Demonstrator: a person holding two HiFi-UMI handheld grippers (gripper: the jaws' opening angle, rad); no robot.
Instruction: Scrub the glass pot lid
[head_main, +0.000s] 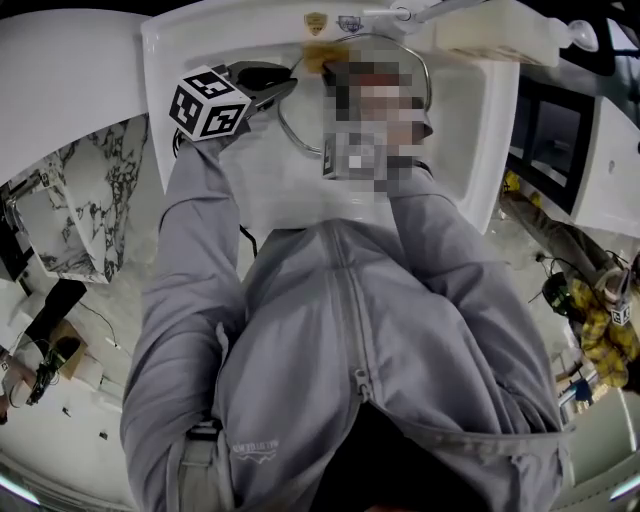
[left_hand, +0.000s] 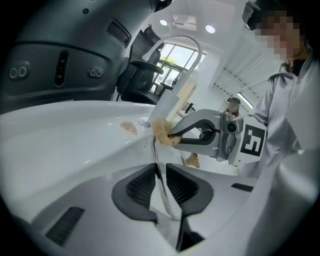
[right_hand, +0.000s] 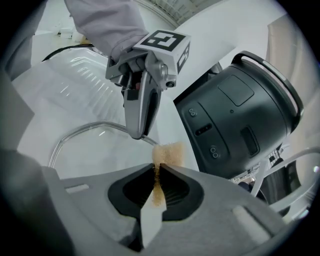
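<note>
The left gripper has its jaws pressed together on the rim of the glass pot lid, the thin edge of the glass running straight up between the ribbed pads. It grips the lid over the white sink. The right gripper pinches a tan sponge, whose free end sticks out past its jaws.

What matters for the next stroke is where the sponge sits against the glass. In the right gripper view the sponge tip is at the lid's rim, just beside the spot where the left gripper bites, and almost all of the glass face spreads away to the left of it (the dark round appliance fills the other side). The left gripper view agrees: it sees the lid edge-on, with the sponge against the rim a little way beyond its own jaws.

So the scrub most likely has to sweep away from the left gripper's hold and across the open face, the right gripper working while the left only steadies
</note>
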